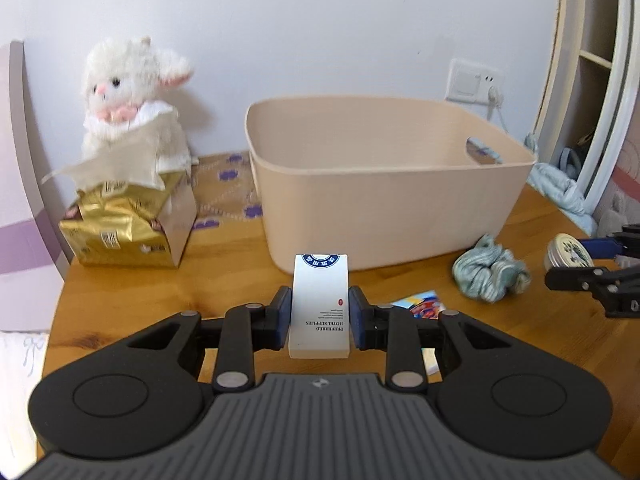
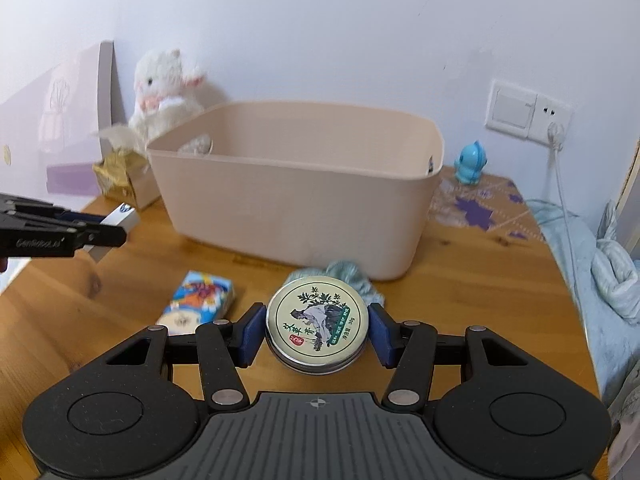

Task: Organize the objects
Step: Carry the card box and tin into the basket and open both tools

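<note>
My left gripper (image 1: 319, 316) is shut on a small white box (image 1: 320, 304) with a blue seal and holds it above the wooden table, in front of the beige bin (image 1: 384, 208). My right gripper (image 2: 316, 330) is shut on a round tin (image 2: 316, 322) with a printed lid, also in front of the bin (image 2: 296, 208). A teal scrunchie (image 1: 490, 272) lies right of the white box and shows behind the tin (image 2: 352, 276). A colourful small pack (image 2: 200, 300) lies on the table between the grippers. The left gripper shows in the right wrist view (image 2: 100, 232), the right gripper in the left wrist view (image 1: 560, 272).
A white plush lamb (image 1: 132, 92) sits behind a gold tissue pack (image 1: 124, 220) at the back left. A blue toy figure (image 2: 472, 164) stands right of the bin. A patterned mat (image 2: 480, 208), a wall socket with cable (image 2: 556, 132) and blue cloth (image 2: 612, 272) are at the right.
</note>
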Demonstrator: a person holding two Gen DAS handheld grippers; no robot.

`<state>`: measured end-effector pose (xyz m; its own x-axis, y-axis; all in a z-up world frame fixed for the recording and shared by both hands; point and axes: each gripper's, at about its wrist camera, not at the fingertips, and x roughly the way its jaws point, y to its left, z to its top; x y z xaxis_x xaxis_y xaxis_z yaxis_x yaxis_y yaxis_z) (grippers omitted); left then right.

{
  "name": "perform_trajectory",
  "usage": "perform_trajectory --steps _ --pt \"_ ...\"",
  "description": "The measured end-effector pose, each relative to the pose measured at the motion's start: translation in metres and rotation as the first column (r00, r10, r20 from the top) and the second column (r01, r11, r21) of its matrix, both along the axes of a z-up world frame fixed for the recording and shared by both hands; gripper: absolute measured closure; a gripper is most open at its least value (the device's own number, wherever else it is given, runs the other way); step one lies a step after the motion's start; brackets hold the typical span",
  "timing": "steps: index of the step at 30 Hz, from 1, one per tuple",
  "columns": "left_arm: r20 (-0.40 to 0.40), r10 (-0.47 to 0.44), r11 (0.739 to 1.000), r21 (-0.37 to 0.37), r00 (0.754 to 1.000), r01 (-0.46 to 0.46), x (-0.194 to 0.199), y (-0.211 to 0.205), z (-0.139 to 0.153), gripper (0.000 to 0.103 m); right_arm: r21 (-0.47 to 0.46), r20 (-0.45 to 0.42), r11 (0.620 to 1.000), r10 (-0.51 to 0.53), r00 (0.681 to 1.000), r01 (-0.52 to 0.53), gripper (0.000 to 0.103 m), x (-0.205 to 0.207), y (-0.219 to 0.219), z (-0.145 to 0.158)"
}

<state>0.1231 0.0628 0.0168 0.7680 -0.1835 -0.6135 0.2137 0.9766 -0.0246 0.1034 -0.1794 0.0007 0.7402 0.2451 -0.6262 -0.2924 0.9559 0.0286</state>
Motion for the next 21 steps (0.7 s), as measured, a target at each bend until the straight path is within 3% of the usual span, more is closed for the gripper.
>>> perform_trajectory --steps 13,21 --pt "0.145 0.012 0.999 -0.036 0.989 -0.006 -0.003 -0.004 0.058 0.071 0.067 0.122 0.997 -0.046 0.992 0.038 0.051 0.013 -0.020 0.049" --pt "0.210 0.018 1.000 -0.021 0.978 -0.013 0.022 -0.015 0.088 0.071 0.084 0.196 0.994 -0.085 0.977 0.070 0.051 0.039 -0.024 0.080"
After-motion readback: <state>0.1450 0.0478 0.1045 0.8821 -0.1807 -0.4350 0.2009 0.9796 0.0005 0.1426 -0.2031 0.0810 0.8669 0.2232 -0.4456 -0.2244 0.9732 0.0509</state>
